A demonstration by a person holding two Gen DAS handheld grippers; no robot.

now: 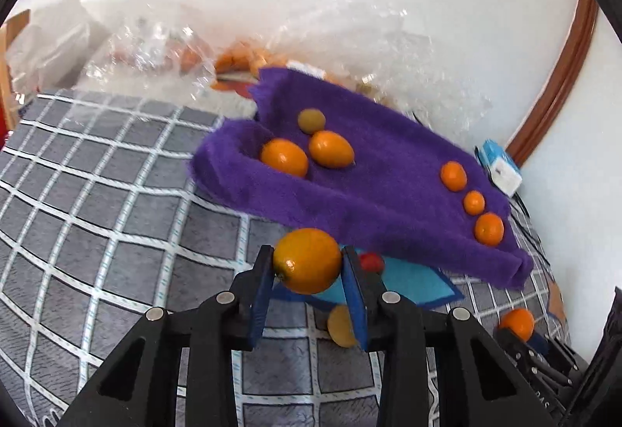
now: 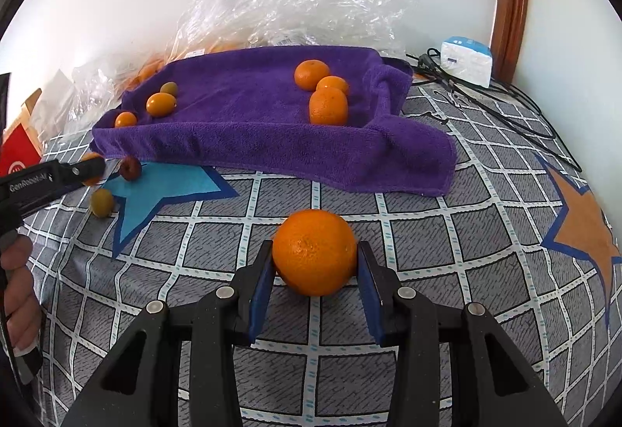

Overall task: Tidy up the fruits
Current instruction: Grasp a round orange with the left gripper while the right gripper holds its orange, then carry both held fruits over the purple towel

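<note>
Your left gripper (image 1: 307,263) is clamped on a kumquat (image 1: 307,260), both blue pads pressed against its sides, held in front of the near edge of the purple towel (image 1: 388,193). Just beyond it a small red fruit (image 1: 371,261) lies on the blue star (image 1: 420,283) printed on the checked cover (image 1: 116,193), and a yellowish kumquat (image 1: 341,326) lies on the cover below your right-hand finger. Your right gripper (image 2: 314,263) grips a mandarin (image 2: 314,252) between its pads, low over the cover and well short of the towel. On the towel the fruit sits in two groups: three kumquats at the left end, two orange (image 2: 161,104) (image 2: 125,119) and one greenish (image 2: 169,88), and three mandarins (image 2: 328,107) (image 2: 311,74) (image 2: 332,84) close together at the right end. Behind the towel, crumpled clear plastic bags (image 2: 291,11) lie against the wall, some with orange fruit showing inside. A white and blue box (image 2: 466,60) and black cables (image 2: 486,92) lie at the far right of the cover. Your hand (image 2: 17,294) on the left gripper's handle shows at the left edge of the right wrist view.
</note>
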